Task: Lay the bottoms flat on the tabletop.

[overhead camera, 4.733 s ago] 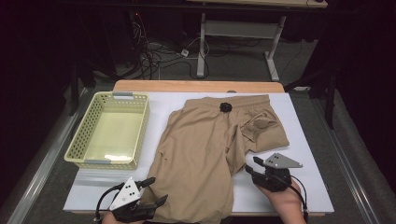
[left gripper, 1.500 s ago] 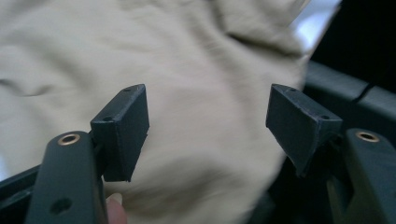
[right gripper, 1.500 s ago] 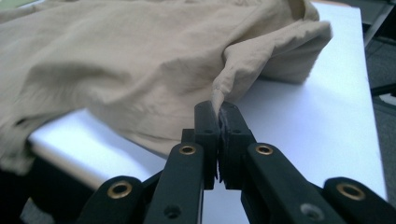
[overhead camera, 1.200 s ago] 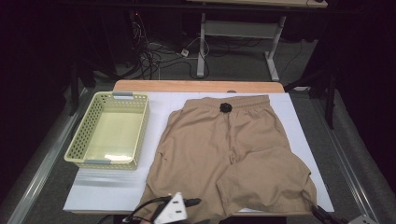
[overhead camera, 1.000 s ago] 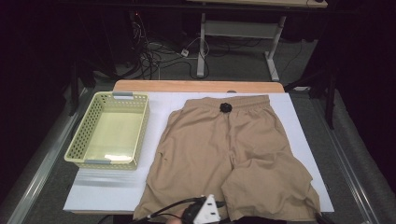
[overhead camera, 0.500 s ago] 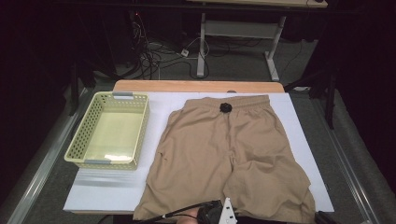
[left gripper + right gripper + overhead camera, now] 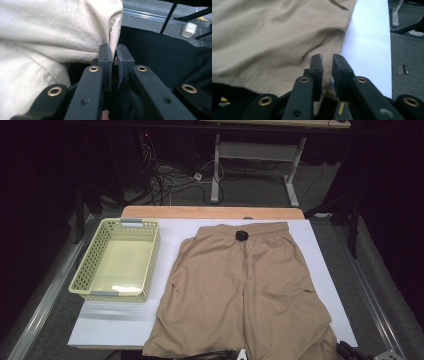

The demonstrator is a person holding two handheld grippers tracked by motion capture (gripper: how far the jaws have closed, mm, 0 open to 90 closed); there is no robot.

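Tan shorts (image 7: 245, 295) lie spread flat on the white board (image 7: 115, 330), with the waistband far and both legs reaching the near edge. At the bottom edge, between the legs, is my left gripper (image 7: 240, 354). In the left gripper view its jaws have just been closing, and my left gripper (image 7: 113, 53) is now shut on a hem fold of the shorts (image 7: 50, 37). My right gripper (image 7: 350, 351) sits at the right leg's near corner. Its jaws have just been opening: my right gripper (image 7: 327, 58) shows a narrow gap, with the edge of the shorts (image 7: 274, 42) lying in it.
A pale yellow lattice basket (image 7: 80, 280) stands empty on the board's left side. A wooden table edge (image 7: 210, 212) runs behind the board, and metal rails flank both sides. Beyond are dark floor, cables and a desk frame (image 7: 250, 150).
The folded right leg has been laid out flat. Over the last second my left gripper slid right along the near edge and sank toward the bottom of the high view.
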